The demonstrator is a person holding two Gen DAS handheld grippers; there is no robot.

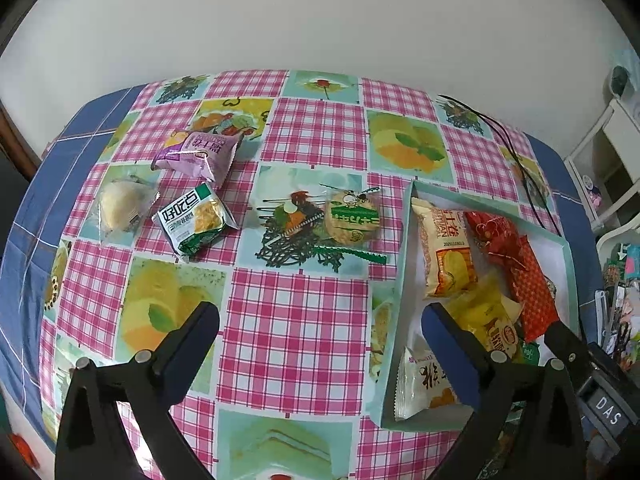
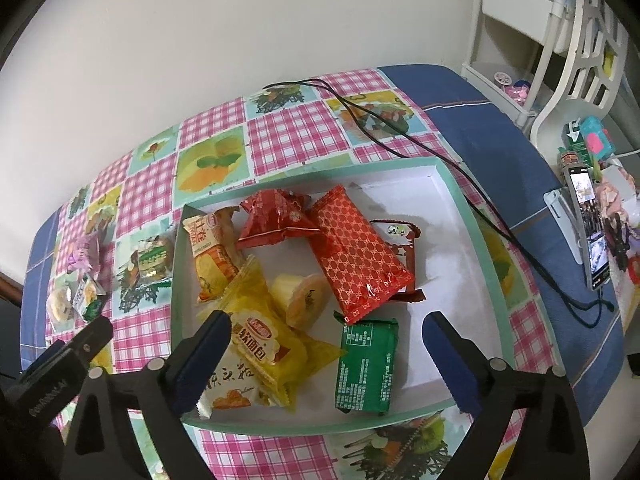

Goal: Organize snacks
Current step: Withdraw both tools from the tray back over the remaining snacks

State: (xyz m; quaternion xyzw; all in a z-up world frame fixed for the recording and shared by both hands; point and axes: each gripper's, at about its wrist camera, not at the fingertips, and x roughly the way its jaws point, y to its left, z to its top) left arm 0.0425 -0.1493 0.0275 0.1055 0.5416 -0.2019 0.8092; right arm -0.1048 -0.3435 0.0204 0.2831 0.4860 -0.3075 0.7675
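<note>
A white tray with a mint rim [image 2: 460,200] holds several snacks: a green packet [image 2: 368,368], a yellow bread packet [image 2: 264,344], a jelly cup [image 2: 304,296] and a red patterned packet [image 2: 360,260]. My right gripper [image 2: 326,324] hangs open above the tray's near half, with the green packet lying loose below its jaws. Left of the tray [image 1: 400,280], on the checked cloth, lie a purple packet [image 1: 196,156], a pale pastry in clear wrap [image 1: 120,208], a green-white packet [image 1: 196,224] and a round cracker [image 1: 352,220]. My left gripper [image 1: 320,320] stands open over bare cloth, nothing between its fingers.
A black cable [image 2: 400,136] runs across the cloth behind and right of the tray. A phone on a stand [image 2: 588,220] and clutter sit at the table's right edge. A white shelf unit [image 2: 520,40] stands beyond. A wall backs the table.
</note>
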